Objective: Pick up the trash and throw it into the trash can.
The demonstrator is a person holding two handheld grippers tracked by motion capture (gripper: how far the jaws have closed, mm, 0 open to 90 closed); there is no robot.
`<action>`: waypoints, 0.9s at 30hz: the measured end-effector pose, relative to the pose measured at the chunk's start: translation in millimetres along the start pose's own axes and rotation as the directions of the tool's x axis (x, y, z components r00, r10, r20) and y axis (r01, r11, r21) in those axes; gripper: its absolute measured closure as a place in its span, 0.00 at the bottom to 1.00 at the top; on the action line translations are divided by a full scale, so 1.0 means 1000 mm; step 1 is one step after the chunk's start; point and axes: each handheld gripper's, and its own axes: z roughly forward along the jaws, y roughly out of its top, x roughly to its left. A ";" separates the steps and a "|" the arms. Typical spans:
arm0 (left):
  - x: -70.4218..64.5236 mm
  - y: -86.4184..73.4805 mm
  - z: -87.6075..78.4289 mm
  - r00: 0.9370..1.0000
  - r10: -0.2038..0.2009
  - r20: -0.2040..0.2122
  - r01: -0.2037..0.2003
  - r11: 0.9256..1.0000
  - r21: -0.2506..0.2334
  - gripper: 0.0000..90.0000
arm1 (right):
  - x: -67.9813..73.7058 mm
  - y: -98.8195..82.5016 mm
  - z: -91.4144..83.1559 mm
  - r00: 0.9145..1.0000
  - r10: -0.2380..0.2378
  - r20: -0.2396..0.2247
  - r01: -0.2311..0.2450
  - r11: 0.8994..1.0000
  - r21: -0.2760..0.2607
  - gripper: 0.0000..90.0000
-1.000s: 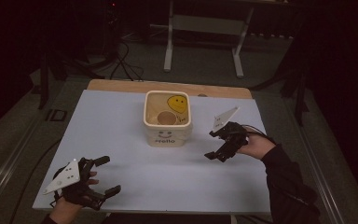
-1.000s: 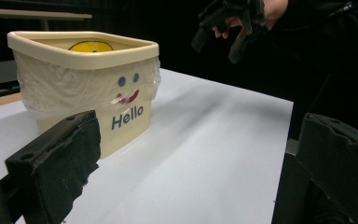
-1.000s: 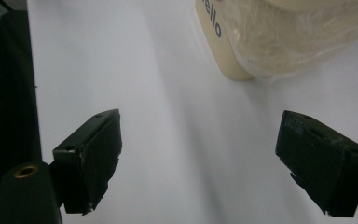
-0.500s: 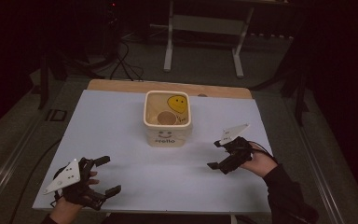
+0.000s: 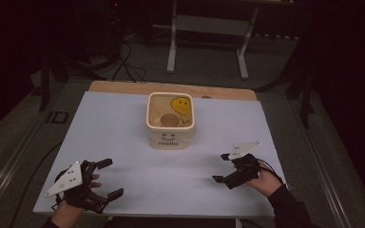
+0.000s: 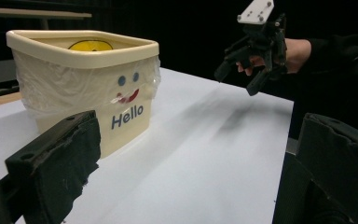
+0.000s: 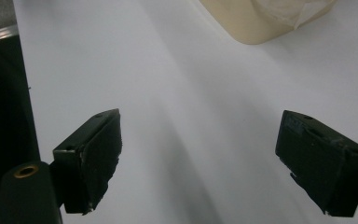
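A cream square plastic tub (image 5: pixel 171 130) with a clear liner stands on the white rectangular tabletop (image 5: pixel 123 123) toward its far edge, midway between the sides. The left gripper (image 5: pixel 109 179) sits near the front left corner, the right gripper (image 5: pixel 222 167) near the front right, both well apart from the tub.

Upright cream tub (image 5: pixel 170 124) mid-table

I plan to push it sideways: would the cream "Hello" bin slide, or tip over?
The bin probably slides: it looks squat, with a wide base on the smooth white table. It seems light, holding little. Its thin plastic liner may crinkle or slip under a claw.
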 end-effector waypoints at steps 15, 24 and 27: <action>0.000 0.000 0.000 1.000 0.000 0.000 0.000 1.000 0.000 0.01 | 0.012 -0.024 -0.012 0.992 0.081 0.099 -0.068 0.989 -0.135 0.16; 0.000 0.000 0.000 1.000 0.003 0.002 -0.003 1.000 0.002 0.01 | 0.010 -0.038 -0.018 0.986 0.113 0.120 -0.090 0.979 -0.183 0.16; 0.000 0.000 0.000 1.000 0.003 0.003 -0.003 1.000 0.002 0.01 | 0.010 -0.043 -0.018 0.984 0.125 0.127 -0.099 0.976 -0.193 0.16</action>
